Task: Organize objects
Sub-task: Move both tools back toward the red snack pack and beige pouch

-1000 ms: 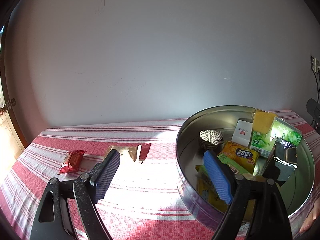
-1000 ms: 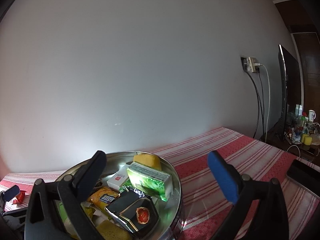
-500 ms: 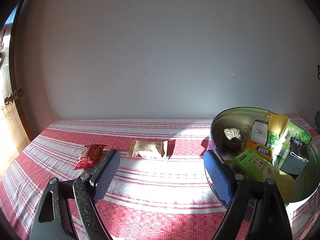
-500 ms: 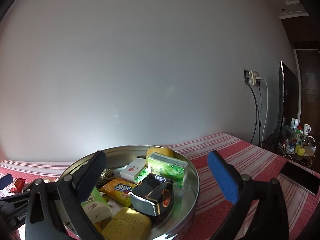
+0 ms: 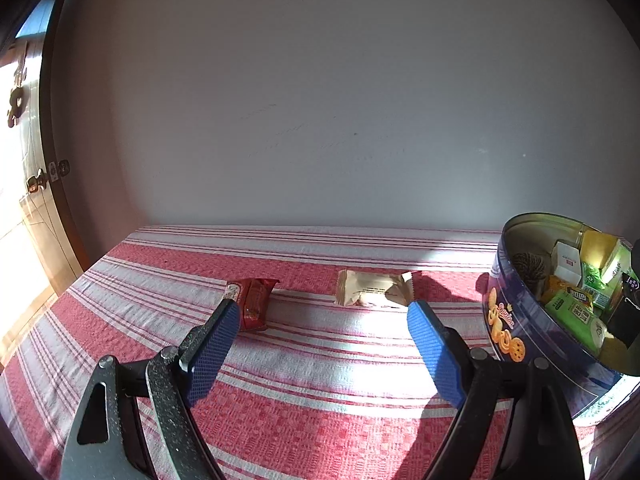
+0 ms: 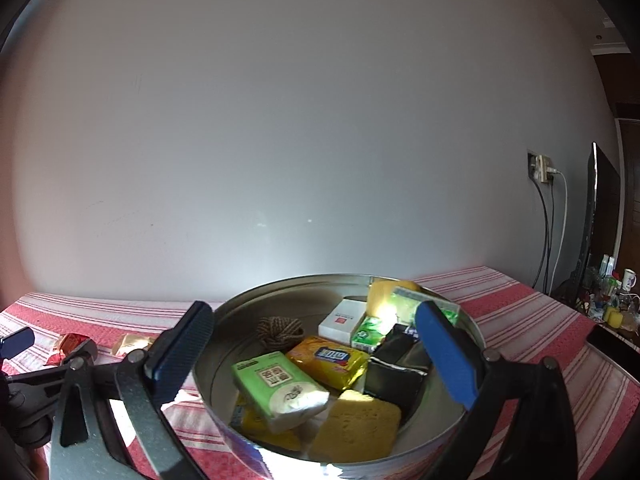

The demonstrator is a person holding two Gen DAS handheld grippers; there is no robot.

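A red snack packet [image 5: 253, 302] and a beige snack packet [image 5: 374, 293] lie on the red-and-white striped tablecloth [image 5: 304, 408]. My left gripper [image 5: 322, 312] hovers open just in front of them, nothing between its fingers. At the right stands a round blue cookie tin [image 5: 520, 332] filled with several packs, sponges and a ball of twine. In the right wrist view my right gripper [image 6: 312, 312] hangs open over the tin [image 6: 280, 292], above a green tissue pack [image 6: 280, 390], a yellow packet [image 6: 328, 360] and a black box [image 6: 396, 368]. The two packets [image 6: 100, 346] show at far left.
A grey wall runs close behind the table. A door frame [image 5: 56, 200] stands at the left. At the right are a wall socket with cables [image 6: 544, 168], a dark screen [image 6: 596, 216] and small clutter [image 6: 612, 296]. A dark phone [image 6: 612, 340] lies near the table's right edge.
Both views have swung left. The left gripper left the tin and now faces the two packets. The right gripper moved from beside the tin to over it. Both stayed open.
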